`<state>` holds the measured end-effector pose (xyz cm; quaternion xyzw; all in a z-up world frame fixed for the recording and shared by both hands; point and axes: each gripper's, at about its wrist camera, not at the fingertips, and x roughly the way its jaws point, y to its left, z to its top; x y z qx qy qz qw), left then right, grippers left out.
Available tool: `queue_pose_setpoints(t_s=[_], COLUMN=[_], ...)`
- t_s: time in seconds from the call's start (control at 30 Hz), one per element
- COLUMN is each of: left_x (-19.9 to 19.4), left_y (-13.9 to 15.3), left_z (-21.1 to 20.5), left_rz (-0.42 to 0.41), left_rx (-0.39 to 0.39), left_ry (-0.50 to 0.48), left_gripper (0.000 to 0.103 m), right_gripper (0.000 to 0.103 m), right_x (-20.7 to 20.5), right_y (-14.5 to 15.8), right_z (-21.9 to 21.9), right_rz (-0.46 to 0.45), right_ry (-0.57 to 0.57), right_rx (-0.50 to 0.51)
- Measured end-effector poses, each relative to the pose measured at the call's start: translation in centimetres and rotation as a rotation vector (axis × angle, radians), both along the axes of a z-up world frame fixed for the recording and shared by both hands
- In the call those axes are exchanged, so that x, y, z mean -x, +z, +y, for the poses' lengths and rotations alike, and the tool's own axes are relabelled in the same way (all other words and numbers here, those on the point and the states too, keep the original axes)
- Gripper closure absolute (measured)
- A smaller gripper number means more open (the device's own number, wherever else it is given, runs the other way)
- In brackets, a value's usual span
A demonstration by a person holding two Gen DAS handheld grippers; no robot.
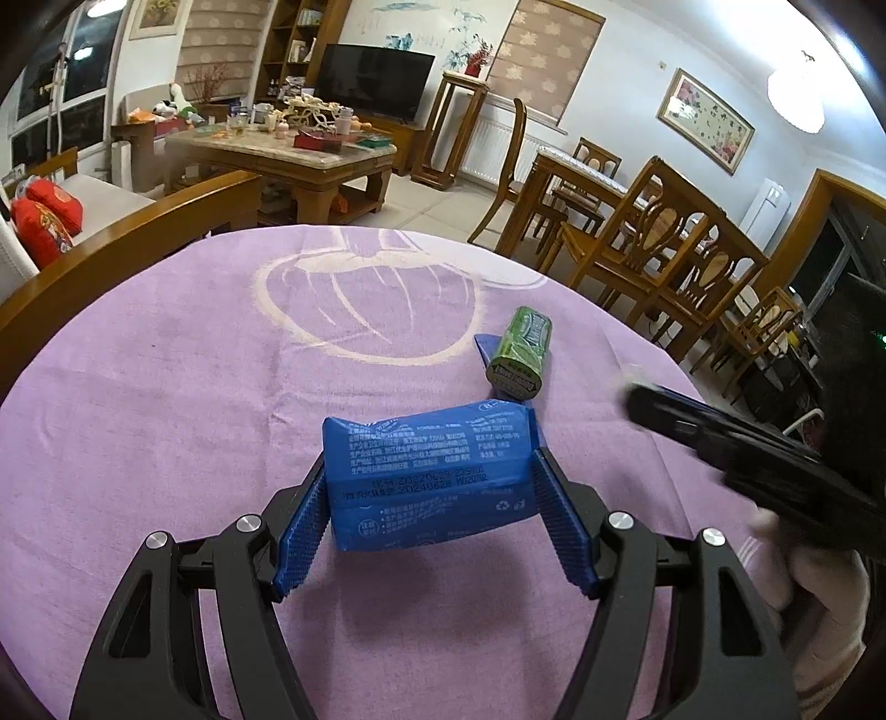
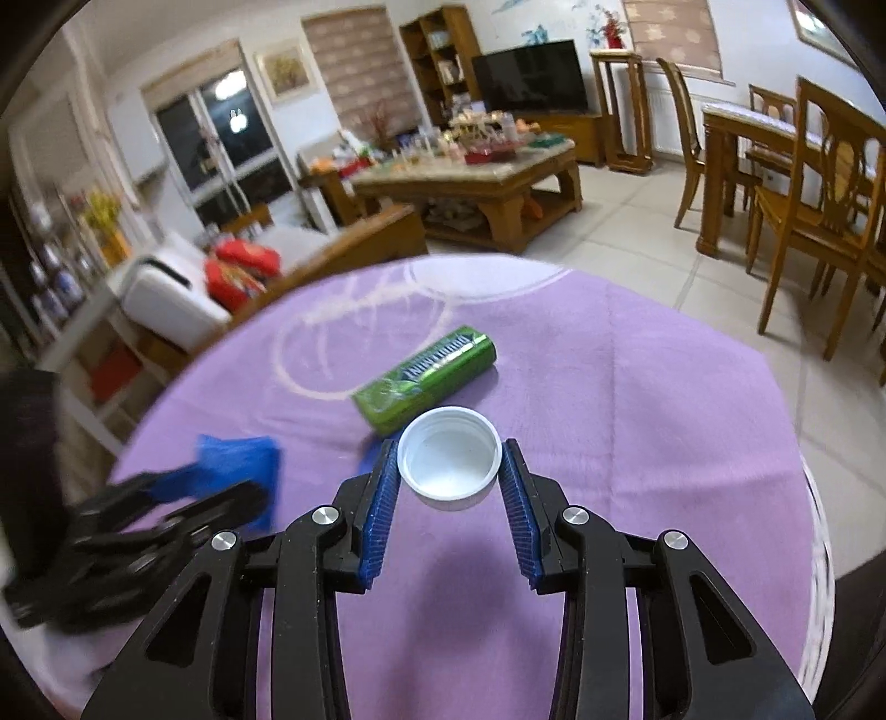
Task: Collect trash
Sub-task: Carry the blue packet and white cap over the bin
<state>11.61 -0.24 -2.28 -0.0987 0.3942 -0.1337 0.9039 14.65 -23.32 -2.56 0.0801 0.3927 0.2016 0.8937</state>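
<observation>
The left gripper (image 1: 429, 487) clenched a blue packet (image 1: 429, 476). The right gripper (image 2: 449, 468) pinched a white cap (image 2: 449, 468), just beside the green pack (image 2: 426, 376).

A home living and dining room around me.
I see a television (image 1: 374, 80), a cluttered wooden coffee table (image 1: 288, 152), a bookshelf (image 1: 302, 44), dining chairs (image 1: 653, 232), and framed pictures (image 1: 706, 119) on the walls.

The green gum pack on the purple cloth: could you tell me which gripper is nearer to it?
Right. The right gripper, closed around a white cap, sits just short of the green gum pack. The left gripper grips a blue packet further back.
</observation>
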Motion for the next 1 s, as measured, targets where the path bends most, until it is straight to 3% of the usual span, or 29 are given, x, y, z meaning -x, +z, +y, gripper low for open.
queue_pose_setpoints(t_s=[0.27,0.47,0.7,1.0], left_x=[1.0,2.3,5.7,9.7], left_y=[1.8,3.1,5.0,5.3], left_z=[-1.3,-4.7,-12.5,-25.2], left_rz=[-0.126,-0.211,-0.288,-0.32], left_rx=[0.054,0.055,0.016,-0.031], left_ry=[-0.063,-0.149,-0.332,-0.58], left_gripper=[0.034,0.034,0.034,0.034], right_gripper=[0.066,0.066,0.066,0.066], right_x=[9.6,15.9,22.7,27.9], right_y=[3.7,5.3,6.1,3.8], right_z=[-7.0,-12.7,-21.7,-33.9], right_rz=[-0.138,-0.246,-0.36,-0.388], right_ry=[-0.09,-0.193,-0.353,-0.56], right_rx=[-0.191,-0.238,-0.278,-0.355])
